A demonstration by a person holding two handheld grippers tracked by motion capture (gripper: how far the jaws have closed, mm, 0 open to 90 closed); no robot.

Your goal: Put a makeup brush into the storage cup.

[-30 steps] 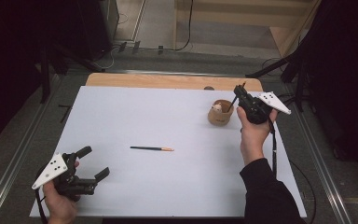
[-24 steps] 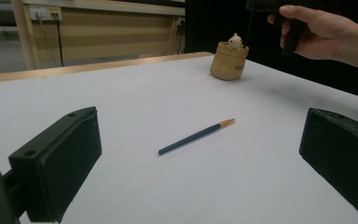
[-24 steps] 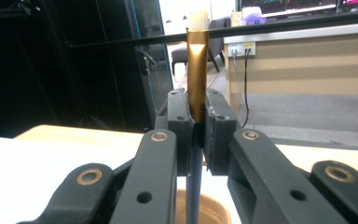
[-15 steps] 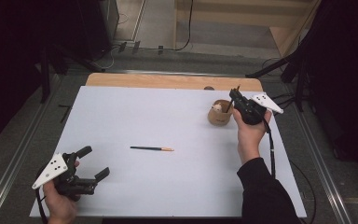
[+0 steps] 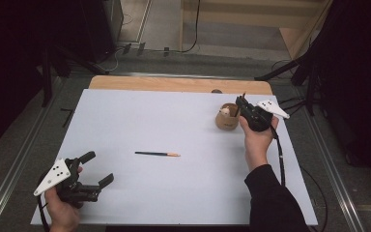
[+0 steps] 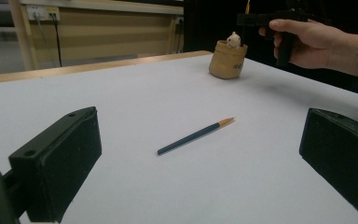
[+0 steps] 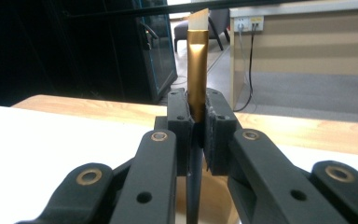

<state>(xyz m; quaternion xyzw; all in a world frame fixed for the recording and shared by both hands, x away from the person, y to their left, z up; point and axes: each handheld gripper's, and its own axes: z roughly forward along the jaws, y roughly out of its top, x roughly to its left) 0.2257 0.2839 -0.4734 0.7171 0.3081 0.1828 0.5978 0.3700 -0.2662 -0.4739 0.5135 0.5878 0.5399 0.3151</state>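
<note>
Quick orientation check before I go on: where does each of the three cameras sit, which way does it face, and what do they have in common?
High view: above the person's side, looking forward and down on the white table; both forearms, left gripper, right gripper.
Left gripper view: low between its open jaws, facing the blue pencil, the brown cup and the other hand.
Right gripper view: along jaws shut on a gold-ferruled pencil above the cup.
Shared: high and left gripper views both show blue pencil and cup.
</note>
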